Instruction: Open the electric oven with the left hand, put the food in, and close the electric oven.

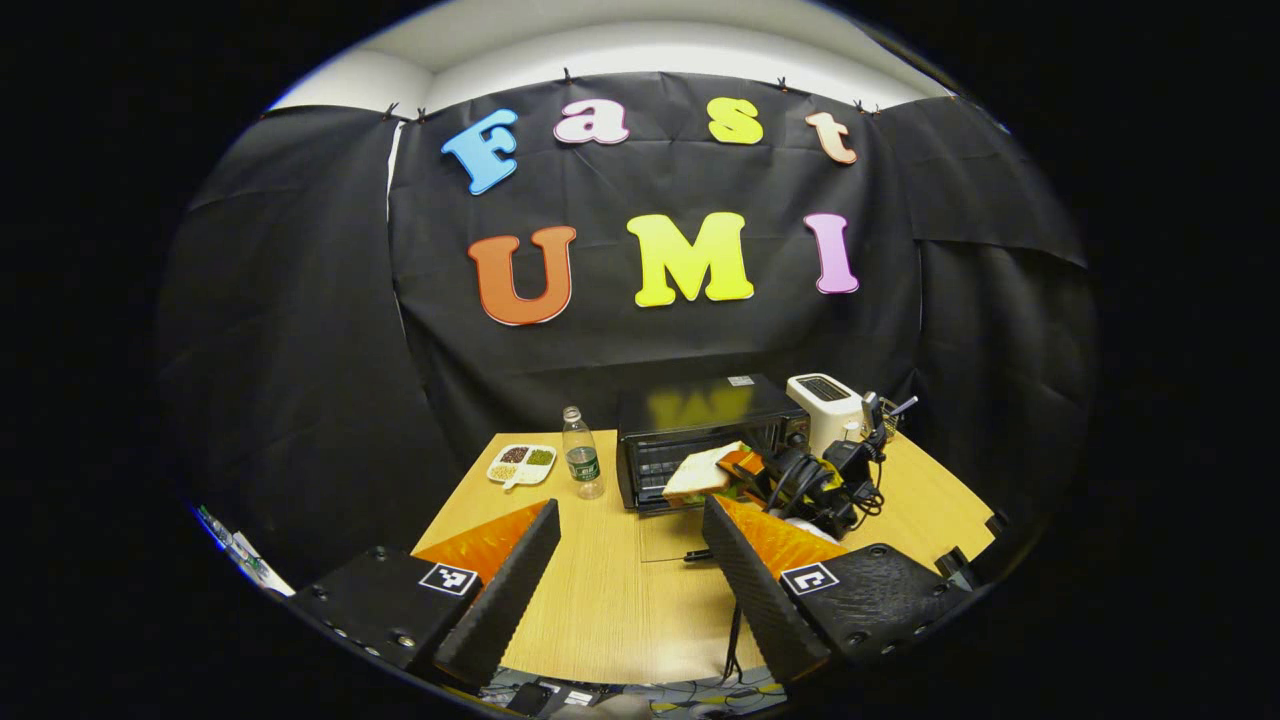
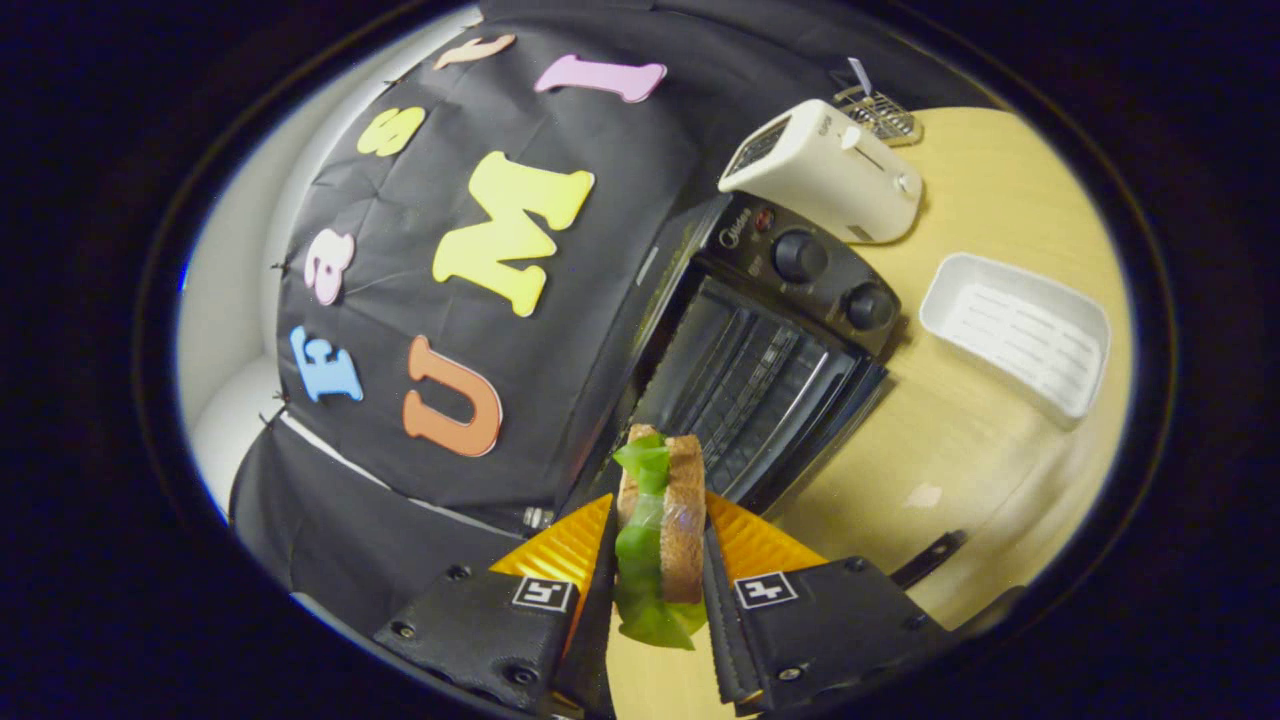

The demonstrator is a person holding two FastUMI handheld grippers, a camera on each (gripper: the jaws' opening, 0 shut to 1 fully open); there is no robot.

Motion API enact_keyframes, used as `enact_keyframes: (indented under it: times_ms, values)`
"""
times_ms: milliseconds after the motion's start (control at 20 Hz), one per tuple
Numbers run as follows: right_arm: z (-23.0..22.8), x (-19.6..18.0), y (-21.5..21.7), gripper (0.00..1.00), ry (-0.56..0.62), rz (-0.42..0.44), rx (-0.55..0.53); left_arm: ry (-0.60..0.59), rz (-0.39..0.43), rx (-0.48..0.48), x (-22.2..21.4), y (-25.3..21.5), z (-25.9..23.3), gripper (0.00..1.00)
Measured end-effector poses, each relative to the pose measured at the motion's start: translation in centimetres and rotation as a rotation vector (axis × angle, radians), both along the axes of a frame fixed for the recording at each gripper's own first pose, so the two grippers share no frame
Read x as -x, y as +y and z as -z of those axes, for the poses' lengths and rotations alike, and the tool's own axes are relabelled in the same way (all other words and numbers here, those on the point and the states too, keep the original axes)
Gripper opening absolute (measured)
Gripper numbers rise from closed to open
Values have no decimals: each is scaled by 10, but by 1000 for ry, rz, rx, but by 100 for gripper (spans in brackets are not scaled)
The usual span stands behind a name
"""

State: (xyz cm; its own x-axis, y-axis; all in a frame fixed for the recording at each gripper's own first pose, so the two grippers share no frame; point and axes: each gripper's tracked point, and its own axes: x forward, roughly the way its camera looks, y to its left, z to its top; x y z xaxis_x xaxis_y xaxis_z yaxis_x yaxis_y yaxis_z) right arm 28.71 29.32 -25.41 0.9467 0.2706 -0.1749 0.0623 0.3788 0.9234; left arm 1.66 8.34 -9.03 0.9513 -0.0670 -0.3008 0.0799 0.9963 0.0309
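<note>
In the left gripper view, the left tool [image 1: 630, 520] stands wide open with nothing between its fingers, above the wooden worktop [image 1: 610, 600]. Farther off sits the electric oven [image 1: 700, 430], door down. In front of it the right tool [image 1: 735, 472] holds the sandwich [image 1: 700, 472] at the oven mouth. A water bottle [image 1: 582, 455] and a divided dish [image 1: 522, 464] stand left of the oven; a white toaster [image 1: 825, 405] stands to its right.

In the right gripper view, the right tool [image 2: 655, 560] is closed on the sandwich [image 2: 662, 520], both fingers pressing its bread sides, green leaf showing. Just beyond lies the open electric oven [image 2: 760, 350], rack visible. The toaster [image 2: 825, 170] and a white tray [image 2: 1015, 335] sit nearby.
</note>
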Motion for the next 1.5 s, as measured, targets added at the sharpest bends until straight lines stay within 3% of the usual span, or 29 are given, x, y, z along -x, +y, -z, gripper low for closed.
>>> enact_keyframes:
  times_ms: [250,500,550,650,700,800,850,900,950,1050,1100,1150,1300,1350,1450,1500]
  values:
    - [24,-51,8,45,52,59,-11,13,-14,-12,-5,19,8,94]
    - [37,-93,-11,45,57,154,-41,32,3,-14,-12,20,13,94]
    - [40,-99,-14,41,56,163,-24,40,4,-14,-12,20,16,94]
    - [45,-109,-19,36,66,169,40,54,4,-4,-13,20,19,94]
    - [47,-110,-20,46,72,164,88,53,3,2,-14,21,19,95]
    - [46,-112,-27,54,75,168,212,46,-5,8,-16,23,18,94]
    - [45,-109,-32,43,76,167,289,51,-9,16,-16,23,19,94]
    - [44,-108,-35,52,73,163,359,50,-14,26,-16,22,20,94]
    - [44,-105,-39,69,87,158,432,48,-17,33,-16,23,18,94]
    - [37,-99,-44,82,67,142,539,41,-27,40,-17,25,17,94]
    - [33,-94,-45,97,64,127,579,35,-29,45,-18,24,16,94]
    - [27,-87,-48,86,44,117,625,28,-29,49,-18,24,15,94]
    - [11,-63,-50,89,6,74,694,5,-30,46,-20,22,13,94]
    - [3,-52,-53,100,-8,62,709,-4,-29,47,-21,21,12,94]
    - [-15,-30,-60,100,-45,43,748,-20,-30,47,-20,19,12,95]
    - [-25,-20,-64,89,-59,38,765,-25,-30,51,-21,18,12,95]
